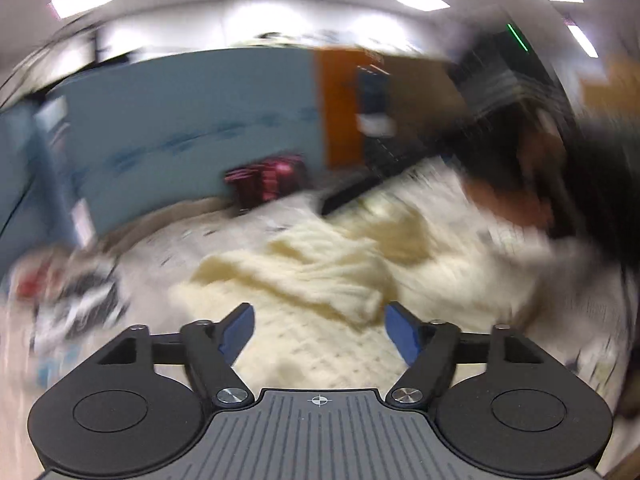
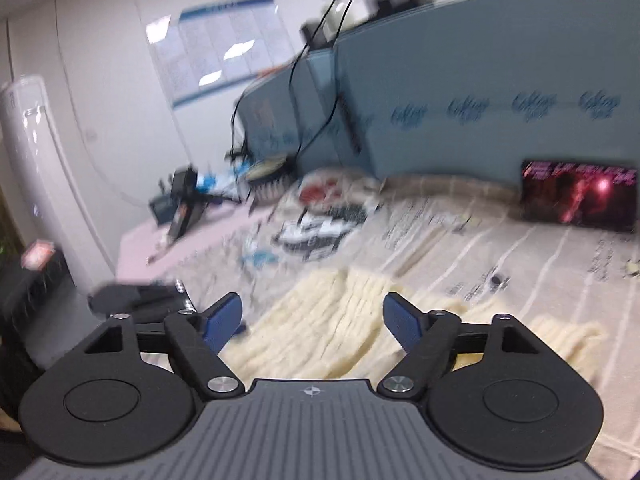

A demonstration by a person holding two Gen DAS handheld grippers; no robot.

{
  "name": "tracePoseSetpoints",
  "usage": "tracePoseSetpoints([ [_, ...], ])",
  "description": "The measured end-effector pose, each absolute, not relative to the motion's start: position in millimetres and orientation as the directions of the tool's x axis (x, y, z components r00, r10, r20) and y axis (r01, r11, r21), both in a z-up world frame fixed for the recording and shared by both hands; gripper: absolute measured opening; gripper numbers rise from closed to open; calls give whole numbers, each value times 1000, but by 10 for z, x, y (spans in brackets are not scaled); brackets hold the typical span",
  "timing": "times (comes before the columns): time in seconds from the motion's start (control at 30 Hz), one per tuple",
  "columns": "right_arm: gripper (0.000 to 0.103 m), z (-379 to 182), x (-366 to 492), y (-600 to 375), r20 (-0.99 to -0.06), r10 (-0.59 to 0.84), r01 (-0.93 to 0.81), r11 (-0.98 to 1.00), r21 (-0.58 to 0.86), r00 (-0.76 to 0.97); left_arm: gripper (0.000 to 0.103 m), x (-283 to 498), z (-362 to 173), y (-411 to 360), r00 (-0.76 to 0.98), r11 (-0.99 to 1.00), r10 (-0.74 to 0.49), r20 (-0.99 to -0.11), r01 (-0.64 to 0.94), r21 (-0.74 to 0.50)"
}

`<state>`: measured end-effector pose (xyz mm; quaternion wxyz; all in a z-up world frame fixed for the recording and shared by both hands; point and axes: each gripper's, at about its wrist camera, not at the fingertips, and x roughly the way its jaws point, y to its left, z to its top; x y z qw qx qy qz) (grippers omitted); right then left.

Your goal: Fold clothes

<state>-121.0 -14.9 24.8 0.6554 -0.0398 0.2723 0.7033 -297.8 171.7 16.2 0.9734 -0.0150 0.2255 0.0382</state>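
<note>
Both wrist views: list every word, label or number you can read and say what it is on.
None can be read; both views are motion-blurred.
Wall poster: rows of print, too blurred.
Table cover: dark printed lettering, too blurred.
Red-and-black box: pink lettering, unreadable.

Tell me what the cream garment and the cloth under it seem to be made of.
The cream garment looks like a thick, chunky knit, probably wool or acrylic: raised ribbed cords and a fuzzy matte surface. The cloth beneath looks like thin printed woven fabric, flat with stripes and dark print; blur leaves it uncertain.
</note>
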Motion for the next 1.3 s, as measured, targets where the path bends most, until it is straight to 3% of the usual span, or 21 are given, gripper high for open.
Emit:
tracePoseSetpoints([
  [0.17,76,76,-1339,-42,-491,845,-936,-29,352,-210,78,-3133,61,1984,863,926,149,-482,-293,-239],
  [0.3,77,177,-1332,-216,-416,877,-919,-66,389,-239,73,-3087,-64,2028,858,882,80,-508,-298,-365],
  [0.37,79,253,-1321,-381,-382,901,-930,-58,363,-205,42,-3027,-94,2012,857,879,62,-511,-289,-378],
  [0.4,79,288,-1312,-462,-366,911,-935,-52,351,-188,34,-3004,-100,2007,859,879,70,-508,-294,-375],
  [0.43,79,276,-1263,-528,-367,915,-934,-29,356,-169,19,-2981,-106,2002,860,879,78,-504,-298,-373],
  [0.47,79,265,-1215,-594,-369,917,-933,-7,361,-149,14,-2958,-111,1997,861,878,86,-501,-303,-370],
  [0.7,79,-22,-881,-916,-395,907,-850,88,519,-148,11,-2710,317,1679,936,934,31,-352,-153,-324],
  [0.87,79,-117,-705,-1157,-321,935,-763,98,639,-149,10,-2338,584,1203,947,978,-78,-311,12,-209],
  [1.13,80,-113,-256,-1796,-197,973,-636,229,737,122,10,-1805,468,423,885,987,-143,-443,160,0],
  [1.3,81,-161,-220,-1815,-163,979,-600,203,774,121,11,-1669,225,119,847,974,-79,-526,177,139],
])
